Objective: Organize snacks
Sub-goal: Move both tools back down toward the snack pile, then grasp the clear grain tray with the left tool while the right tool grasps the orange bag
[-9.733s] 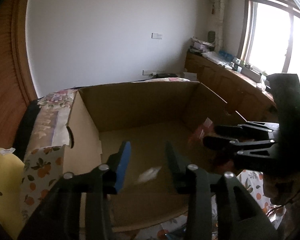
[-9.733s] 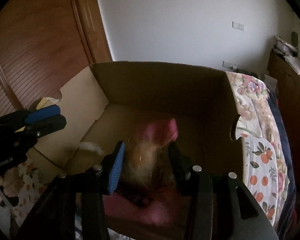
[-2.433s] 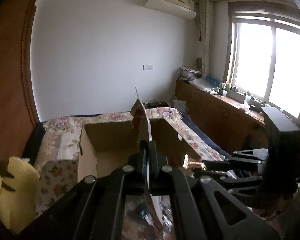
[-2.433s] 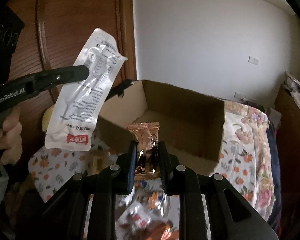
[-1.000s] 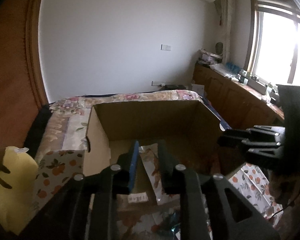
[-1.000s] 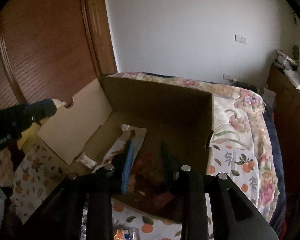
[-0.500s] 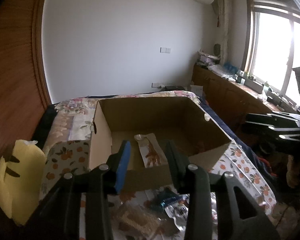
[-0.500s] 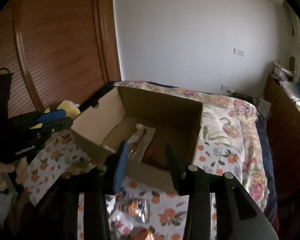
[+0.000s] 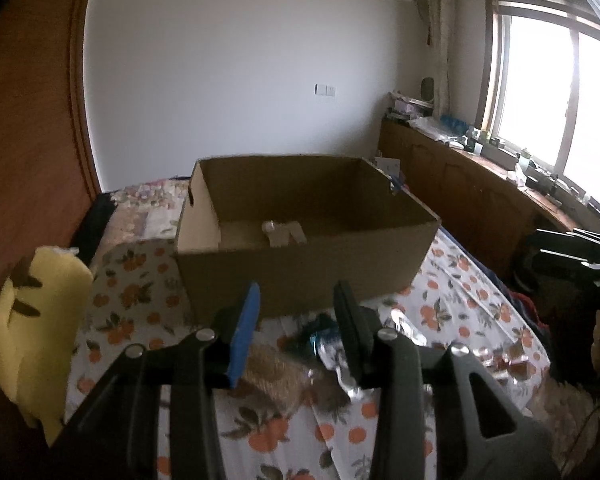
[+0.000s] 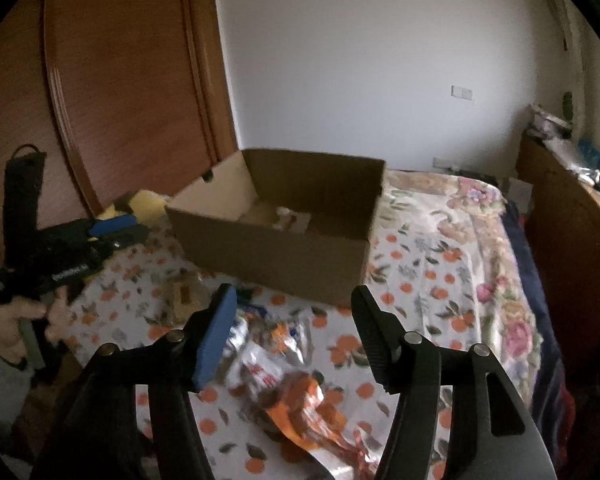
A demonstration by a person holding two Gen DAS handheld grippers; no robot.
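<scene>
On the bed, the left gripper [image 9: 296,316] hovers with jaws apart and empty, just above loose snack packets [image 9: 324,340]. The cardboard box [image 9: 300,268] sits beyond. The right gripper [image 10: 292,320], opening and empty, hangs over an orange wrapper [image 10: 300,400].

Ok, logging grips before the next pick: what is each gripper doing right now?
Left gripper: open, empty.
Right gripper: jaws opening, nothing held.

Open brown cardboard box [image 9: 300,268] upright on bedspread, white packet [image 9: 283,233] inside; foil snack packets [image 10: 288,372] scattered in front.
</scene>
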